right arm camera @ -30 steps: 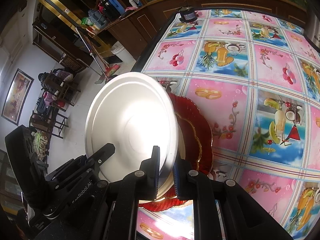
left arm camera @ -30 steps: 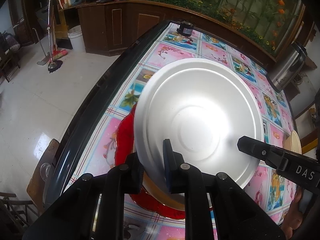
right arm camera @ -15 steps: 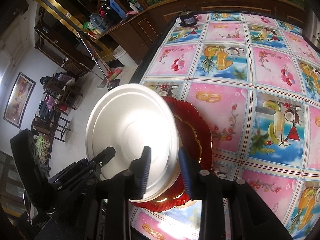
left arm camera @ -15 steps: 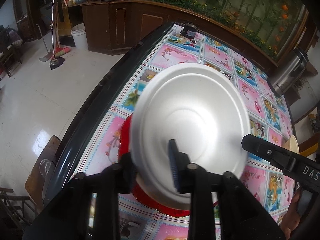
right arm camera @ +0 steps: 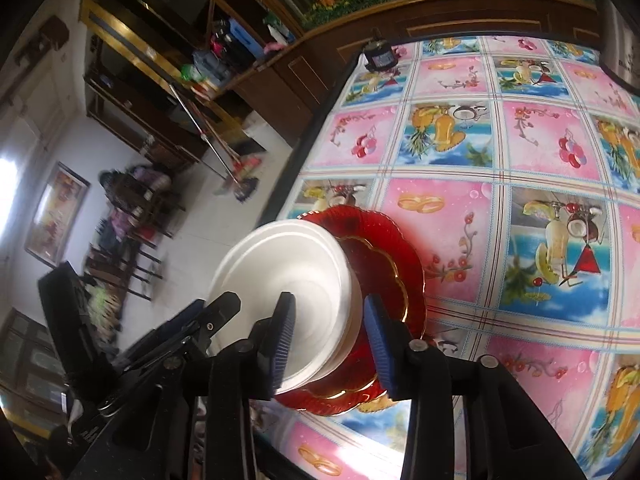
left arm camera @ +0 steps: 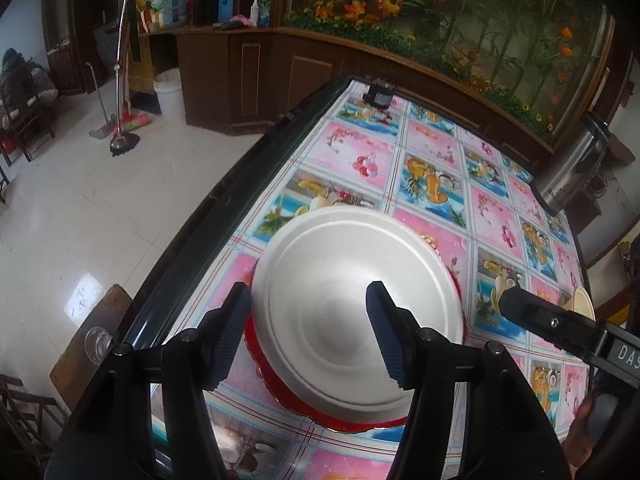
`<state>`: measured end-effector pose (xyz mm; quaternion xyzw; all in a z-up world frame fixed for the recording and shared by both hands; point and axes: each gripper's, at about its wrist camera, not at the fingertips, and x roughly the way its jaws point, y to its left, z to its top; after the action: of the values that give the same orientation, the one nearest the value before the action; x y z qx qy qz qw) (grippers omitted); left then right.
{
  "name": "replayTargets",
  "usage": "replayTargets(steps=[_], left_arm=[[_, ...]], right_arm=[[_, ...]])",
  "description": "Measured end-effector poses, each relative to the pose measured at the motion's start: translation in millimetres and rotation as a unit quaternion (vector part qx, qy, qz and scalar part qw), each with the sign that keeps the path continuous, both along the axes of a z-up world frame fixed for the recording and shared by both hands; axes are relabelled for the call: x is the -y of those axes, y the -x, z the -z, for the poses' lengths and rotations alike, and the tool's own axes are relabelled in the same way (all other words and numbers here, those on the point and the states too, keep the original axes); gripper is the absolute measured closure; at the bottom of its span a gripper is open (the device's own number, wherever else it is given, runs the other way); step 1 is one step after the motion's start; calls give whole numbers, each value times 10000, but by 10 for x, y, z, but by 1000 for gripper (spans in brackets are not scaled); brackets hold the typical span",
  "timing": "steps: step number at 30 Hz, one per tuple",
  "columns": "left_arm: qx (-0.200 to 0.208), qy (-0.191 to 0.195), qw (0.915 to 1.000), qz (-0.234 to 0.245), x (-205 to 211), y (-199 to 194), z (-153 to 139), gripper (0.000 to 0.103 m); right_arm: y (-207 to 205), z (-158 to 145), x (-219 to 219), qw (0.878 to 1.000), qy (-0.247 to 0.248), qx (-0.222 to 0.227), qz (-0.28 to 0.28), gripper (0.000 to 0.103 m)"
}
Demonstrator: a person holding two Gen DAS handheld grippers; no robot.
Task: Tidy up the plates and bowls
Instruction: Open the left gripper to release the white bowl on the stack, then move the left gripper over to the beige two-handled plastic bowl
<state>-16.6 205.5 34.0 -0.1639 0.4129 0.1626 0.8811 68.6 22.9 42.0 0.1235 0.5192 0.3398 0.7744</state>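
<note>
A white plate lies upside down on top of a stack, over a red scalloped plate with a gold rim, near the table's left edge. It also shows in the right wrist view. My left gripper is open, its pads on either side of the white plate's near rim, above it. My right gripper is open too, straddling the stack's near edge. The right gripper's finger shows at the right of the left wrist view.
The table carries a pink and blue fruit-print cloth. A small black device sits at the far corner, a steel kettle at the right edge, a beige dish at the right. A wooden stool stands by the left edge.
Both grippers have opened and let go of the white plate, which has dropped flat onto the stack. Both grippers have drawn back and up from it.
</note>
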Motion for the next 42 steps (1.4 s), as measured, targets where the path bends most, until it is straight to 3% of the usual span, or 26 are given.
replayTargets(steps=[1,3,6,8,12,16,20,26,32,42], left_arm=[[152,-50,9999,-35,33,42,-48,44],[442,-127,9989,-64,117,110,-125,29],[858,-312,9958,9,328,175,-219,24],[921,-287,9949,289,521,148,-212,20],[751,-6,9924,971,907,7,-72,20],[393,426,9877,1454,1222,-121,141,20],[198,411,9835,1748,1541,-177,270,20],[-53,630,9770,2034,1834,-241,442,20],[-316,580,9715,2278,2082,-300,658,20],[-469,492,9631,2604,2491,-453,775,20]], right_arm=[[14,10,63,10000,-58,15,54,48],[45,55,217,9996,-169,-14,203,41],[64,149,426,9987,-310,-120,399,33],[94,214,585,9975,-366,-192,573,28],[156,370,922,9945,-412,-383,889,13],[228,550,1323,9884,-428,-588,1333,9],[297,650,1676,9836,-366,-580,1666,5],[410,735,2095,9764,-395,-528,2055,4],[539,767,2500,9670,-444,-425,2473,4],[692,821,3261,9367,-551,-223,3451,4]])
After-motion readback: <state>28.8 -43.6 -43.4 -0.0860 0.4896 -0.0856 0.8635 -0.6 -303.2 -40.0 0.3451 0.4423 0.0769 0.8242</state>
